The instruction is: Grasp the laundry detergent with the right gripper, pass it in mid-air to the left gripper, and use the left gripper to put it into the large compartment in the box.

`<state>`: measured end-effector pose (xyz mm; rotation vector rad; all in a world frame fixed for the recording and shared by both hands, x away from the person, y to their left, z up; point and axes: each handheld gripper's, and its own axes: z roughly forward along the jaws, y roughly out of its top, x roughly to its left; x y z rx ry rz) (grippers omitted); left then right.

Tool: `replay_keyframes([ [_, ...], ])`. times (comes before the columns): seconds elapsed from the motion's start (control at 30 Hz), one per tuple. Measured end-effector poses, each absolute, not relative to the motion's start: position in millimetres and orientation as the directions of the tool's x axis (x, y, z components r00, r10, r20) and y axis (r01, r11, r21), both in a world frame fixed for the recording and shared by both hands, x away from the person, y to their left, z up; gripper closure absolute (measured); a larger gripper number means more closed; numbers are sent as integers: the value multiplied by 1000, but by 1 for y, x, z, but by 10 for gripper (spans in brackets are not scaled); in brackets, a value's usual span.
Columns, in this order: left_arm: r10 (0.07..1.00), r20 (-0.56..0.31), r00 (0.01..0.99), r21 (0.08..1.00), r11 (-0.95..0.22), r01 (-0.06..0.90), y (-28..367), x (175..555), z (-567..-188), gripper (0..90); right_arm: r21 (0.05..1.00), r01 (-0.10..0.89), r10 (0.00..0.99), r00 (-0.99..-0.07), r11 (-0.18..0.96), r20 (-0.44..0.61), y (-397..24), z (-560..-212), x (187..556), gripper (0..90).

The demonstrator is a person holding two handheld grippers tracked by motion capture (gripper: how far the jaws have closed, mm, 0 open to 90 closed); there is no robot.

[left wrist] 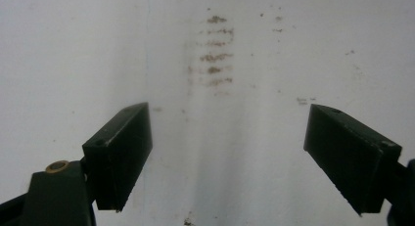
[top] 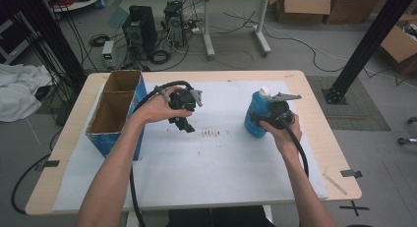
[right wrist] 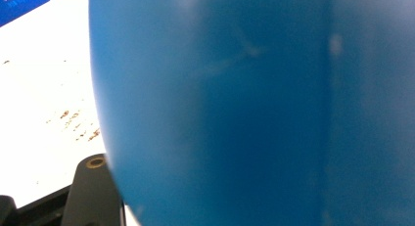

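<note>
holding my right tongs (top: 265, 118) up against the blue bottle (top: 256, 116), i have them at its right side, about halfway up. in the right gripper view the bottle's blue wall (right wrist: 254, 108) sits so close that it hides both tips, so i cannot tell whether the pads press on it yet. the bottle stands upright on the white sheet (top: 216, 163) at the right half of the desk (top: 319, 133), its white cap (top: 264, 91) on top.

my left tongs (top: 186, 125) hang over the middle of the sheet, pointing down, tips spread wide with nothing between them; in the left gripper view (left wrist: 227, 152) only bare white sheet lies between the two black tips. just past them is a patch of brown smudges (left wrist: 214, 52), which in the high view lies between my two tongs (top: 211, 133).

further left, a blue cardboard box (top: 118, 114) with two open compartments stands at the left edge of the sheet, well apart from the bottle.
</note>
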<state>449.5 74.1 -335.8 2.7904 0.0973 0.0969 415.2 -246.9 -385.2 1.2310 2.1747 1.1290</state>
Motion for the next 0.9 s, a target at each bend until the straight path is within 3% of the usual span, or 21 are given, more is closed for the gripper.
replay_keyframes([
  [0.9,79,55,995,343,-938,56,74,450,-336,187,812,515,848,-527,273,49,-248,-388,413,436],
])
